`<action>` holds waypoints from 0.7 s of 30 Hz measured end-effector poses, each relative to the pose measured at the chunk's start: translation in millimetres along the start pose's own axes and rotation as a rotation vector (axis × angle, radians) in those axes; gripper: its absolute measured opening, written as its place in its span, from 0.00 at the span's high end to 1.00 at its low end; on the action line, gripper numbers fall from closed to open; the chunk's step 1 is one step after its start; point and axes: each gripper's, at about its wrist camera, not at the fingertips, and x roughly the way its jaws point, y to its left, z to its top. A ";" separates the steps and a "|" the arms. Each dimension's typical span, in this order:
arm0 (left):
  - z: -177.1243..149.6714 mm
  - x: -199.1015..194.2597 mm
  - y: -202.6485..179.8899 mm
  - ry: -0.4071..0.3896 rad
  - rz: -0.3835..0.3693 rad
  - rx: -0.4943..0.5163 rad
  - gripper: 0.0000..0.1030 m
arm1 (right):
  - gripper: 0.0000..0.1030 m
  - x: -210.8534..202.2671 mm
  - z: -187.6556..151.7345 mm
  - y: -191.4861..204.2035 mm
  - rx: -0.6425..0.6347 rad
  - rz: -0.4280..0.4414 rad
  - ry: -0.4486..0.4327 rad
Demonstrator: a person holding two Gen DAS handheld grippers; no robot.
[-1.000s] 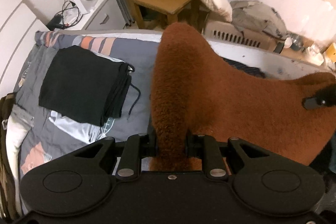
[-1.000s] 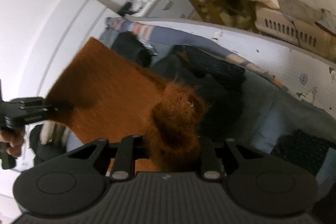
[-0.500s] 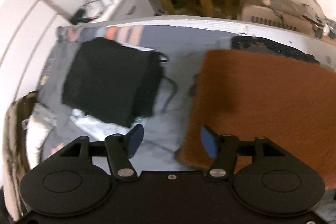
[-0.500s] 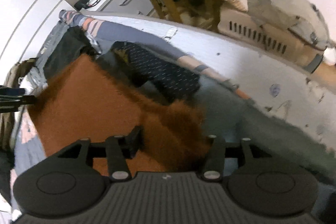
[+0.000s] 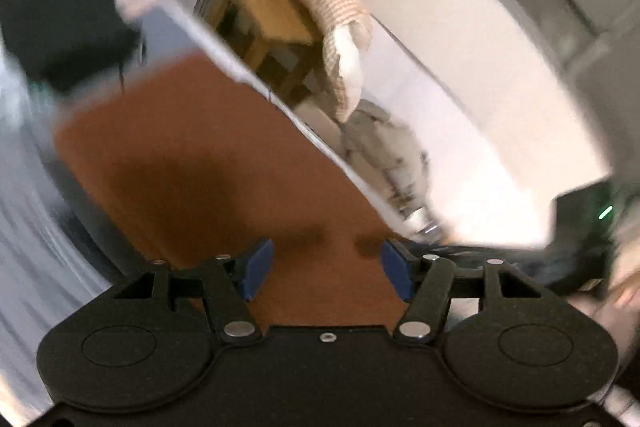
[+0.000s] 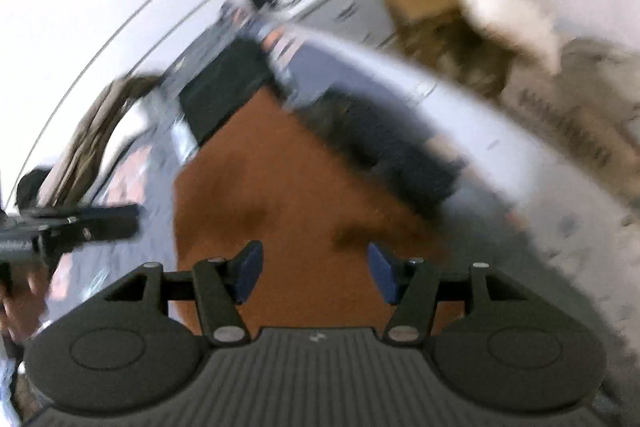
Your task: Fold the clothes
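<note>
Rust-brown fleece garment, flat on bed

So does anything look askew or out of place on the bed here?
Nothing stands out. The brown fleece lies flat on the bed, with the folded black garment beside it. Both views are motion-blurred, so fine creases cannot be judged.

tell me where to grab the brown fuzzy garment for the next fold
Probably the near edge of the flat rust-brown fleece garment. It lies spread on the bed and both the left gripper and right gripper hover above that edge, jaws open. Come down from above at the two near corners; the blur hides the exact hems.
</note>
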 end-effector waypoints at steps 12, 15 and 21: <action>-83.6 5.6 14.4 -0.034 -0.177 -0.288 0.43 | 0.44 55.7 -16.3 -28.6 -0.065 -0.171 0.103; -74.4 13.3 11.0 -0.051 -0.180 -0.293 0.43 | 0.44 50.2 -13.4 -24.6 -0.081 -0.176 0.083; -92.2 32.4 20.5 0.068 -0.072 -0.285 0.44 | 0.44 15.8 -4.8 -7.8 -0.101 -0.116 -0.017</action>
